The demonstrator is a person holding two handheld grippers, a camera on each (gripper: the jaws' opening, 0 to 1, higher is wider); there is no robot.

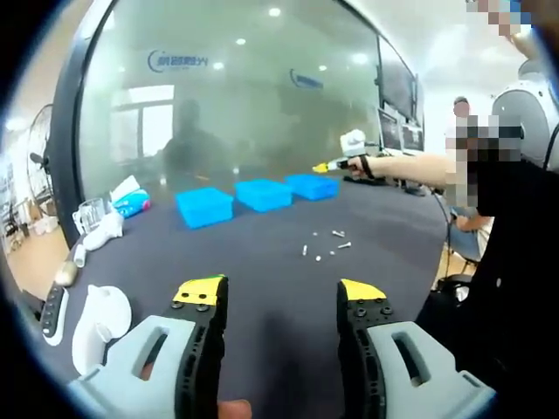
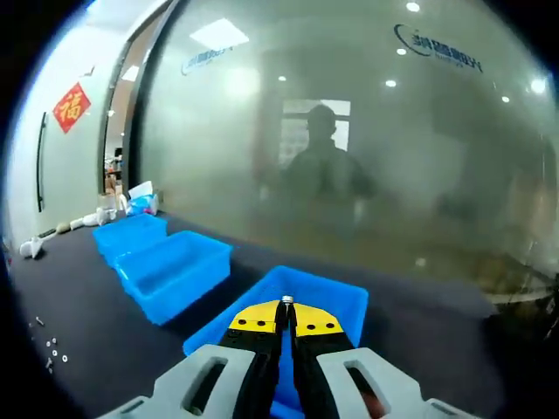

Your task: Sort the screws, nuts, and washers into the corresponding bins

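Three blue bins stand in a row on the dark table: left bin, middle bin, right bin. Loose screws and small hardware lie in front of them. My left gripper hangs open and empty over the near table. My right gripper is shut on a small silver metal part and hovers over the nearest bin. In the left gripper view, the right gripper reaches above the right bin. The middle bin and far bin look empty.
White objects, a remote, cups and a tissue pack line the table's left edge. A frosted glass wall rises behind the bins. A few small parts lie on the table. Monitors stand at the far right.
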